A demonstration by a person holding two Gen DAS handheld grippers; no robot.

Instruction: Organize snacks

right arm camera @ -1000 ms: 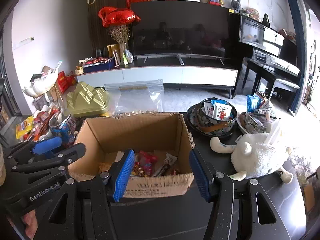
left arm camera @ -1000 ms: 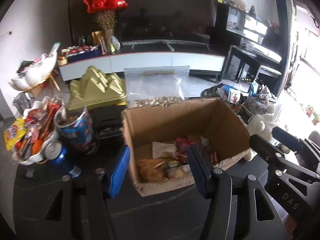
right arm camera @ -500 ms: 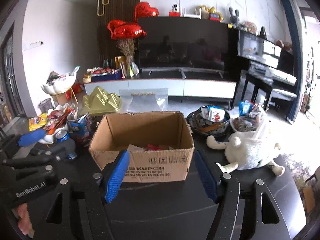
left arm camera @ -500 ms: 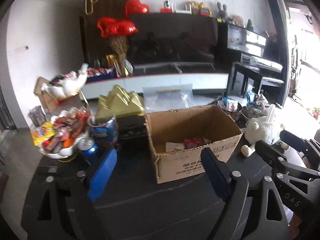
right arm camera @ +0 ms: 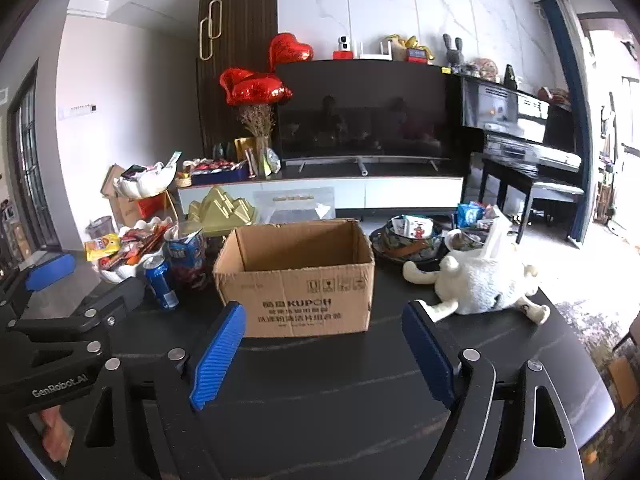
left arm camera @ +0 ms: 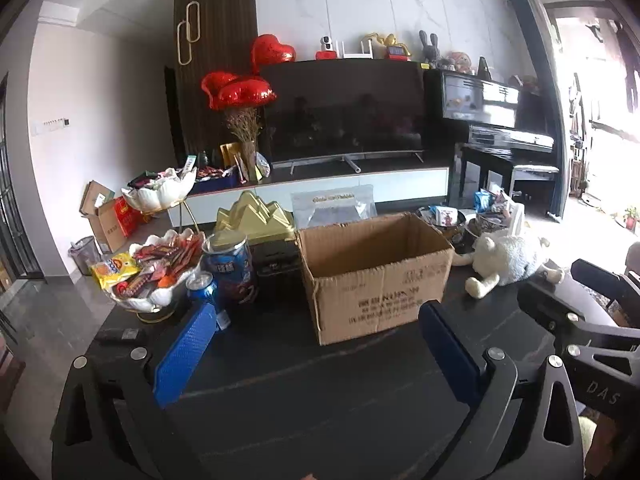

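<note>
The cardboard box [right arm camera: 296, 276] stands open-topped near the middle of the dark table [right arm camera: 360, 400], at twelve o'clock from the right gripper [right arm camera: 326, 354] and about one o'clock from the left gripper [left arm camera: 320, 350]. Its printed front wall faces the grippers, and a bare strip of tabletop lies between that wall and both sets of blue pads.

At ten o'clock from the box a white shell-shaped bowl [left arm camera: 156, 298] heaped with snack packets [left arm camera: 152, 264] sits near the table's left edge, with a blue can [right arm camera: 160, 284] and a blue snack tub [left arm camera: 230, 272] between bowl and box, close together. A gold ridged tray [left arm camera: 252, 216] and a clear zip bag [left arm camera: 334, 208] rise behind the box at twelve. At two o'clock a white plush toy [right arm camera: 480, 284] lies near the table's right edge, dark bowls [right arm camera: 412, 236] of snacks behind it.

The left gripper's jaws are opening, spread wide, with nothing between them. The right gripper's jaws are opening too, also empty. Open tabletop runs from the box front to the near edge; the flanks are crowded.
</note>
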